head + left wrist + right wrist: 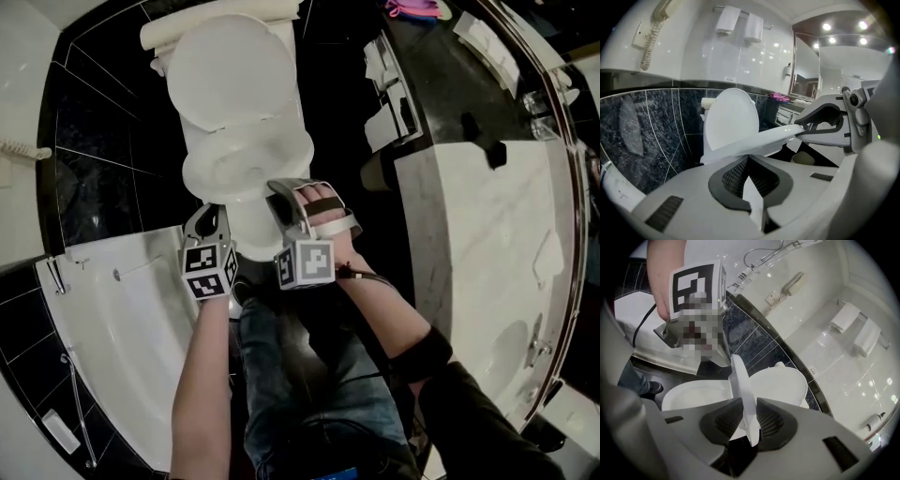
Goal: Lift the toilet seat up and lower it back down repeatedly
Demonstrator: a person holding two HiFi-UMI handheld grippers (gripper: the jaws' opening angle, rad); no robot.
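Seen from the head view, the left tool [211,217] and right tool [289,195] each clamp the thin 6 o'clock rim of the white oval plastic toilet seat [286,159]. Only the left gripper view shows the seat tilted partway up, in front of the upright white lid [731,117]. The right gripper view alone shows the white ceramic bowl [691,394], at 9 o'clock of its jaws.

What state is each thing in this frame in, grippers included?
toilet seat: partly raised, tilted, gripped near its front.
toilet lid: raised upright.
left gripper: closed on the toilet seat.
right gripper: closed on the toilet seat.
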